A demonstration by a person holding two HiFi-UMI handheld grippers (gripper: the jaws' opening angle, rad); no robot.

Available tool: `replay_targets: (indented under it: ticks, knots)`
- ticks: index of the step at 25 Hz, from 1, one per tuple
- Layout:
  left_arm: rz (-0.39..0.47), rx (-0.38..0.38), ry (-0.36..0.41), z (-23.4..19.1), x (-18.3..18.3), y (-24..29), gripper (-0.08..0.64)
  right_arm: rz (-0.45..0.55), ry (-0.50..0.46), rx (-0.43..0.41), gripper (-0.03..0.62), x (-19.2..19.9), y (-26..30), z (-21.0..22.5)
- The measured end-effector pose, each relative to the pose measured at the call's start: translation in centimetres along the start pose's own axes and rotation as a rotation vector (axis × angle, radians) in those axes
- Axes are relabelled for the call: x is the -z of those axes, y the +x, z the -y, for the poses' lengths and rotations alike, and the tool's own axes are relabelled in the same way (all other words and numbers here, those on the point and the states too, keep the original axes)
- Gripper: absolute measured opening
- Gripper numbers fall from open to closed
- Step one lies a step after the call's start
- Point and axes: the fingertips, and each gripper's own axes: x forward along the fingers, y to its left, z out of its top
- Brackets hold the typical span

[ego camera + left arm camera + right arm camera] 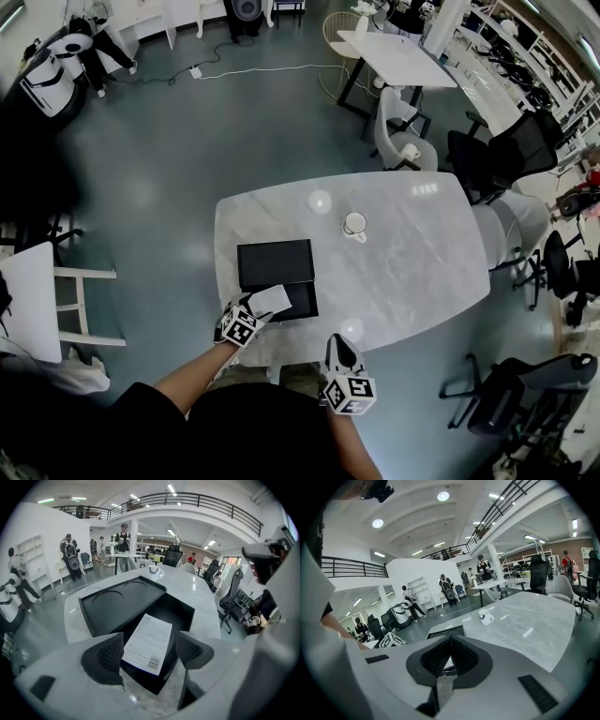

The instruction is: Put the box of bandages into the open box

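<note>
The white box of bandages [270,299] [149,643] sits slanted between the jaws of my left gripper [255,306] [150,638], which is shut on it. The box hangs tilted over the near part of the open black box [302,302] [180,613]. The open box's lid [275,262] [119,601] lies flat just beyond it. My right gripper [342,345] [449,641] is shut with nothing in it and hovers at the table's front edge, right of the open box.
A white mug [354,225] [154,571] [486,616] stands mid-table behind the open box. The grey marble table [422,272] stretches bare to the right. Office chairs [511,155] stand at its right side, and a white bench [37,300] is on the left.
</note>
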Motion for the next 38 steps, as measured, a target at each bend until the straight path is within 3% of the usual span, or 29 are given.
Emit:
replay_targets:
  ticks: [1, 6, 8, 13, 20, 27, 38]
  knots:
    - [0.016, 0.003, -0.009, 0.0, -0.4, -0.7, 0.340, 0.001, -0.009, -0.002, 0.014, -0.2, 0.1, -0.1]
    - [0.202, 0.005, -0.044, 0.4, -4.1, -5.9, 0.058, 0.019, -0.060, -0.013, 0.012, -1.7, 0.9, -1.1]
    - [0.274, 0.027, -0.077, 1.1, -5.5, -8.9, 0.026, 0.033, -0.089, -0.021, 0.012, -2.5, 1.2, -1.9]
    - [0.449, 0.021, -0.131, 1.7, -8.3, -15.9, 0.020, 0.036, -0.187, -0.007, 0.012, -4.5, 1.9, -3.1]
    - [0.621, -0.100, -0.204, -0.9, -9.3, -24.0, 0.017, 0.057, -0.256, -0.002, 0.012, -5.7, 2.0, -5.7]
    - [0.671, -0.112, -0.260, -1.8, -9.1, -26.7, 0.017, 0.080, -0.286, -0.003, 0.012, -6.1, 1.7, -7.8]
    - [0.673, -0.178, -0.217, -3.0, -8.3, -28.9, 0.017, 0.107, -0.313, -0.009, 0.012, -6.9, 1.9, -10.1]
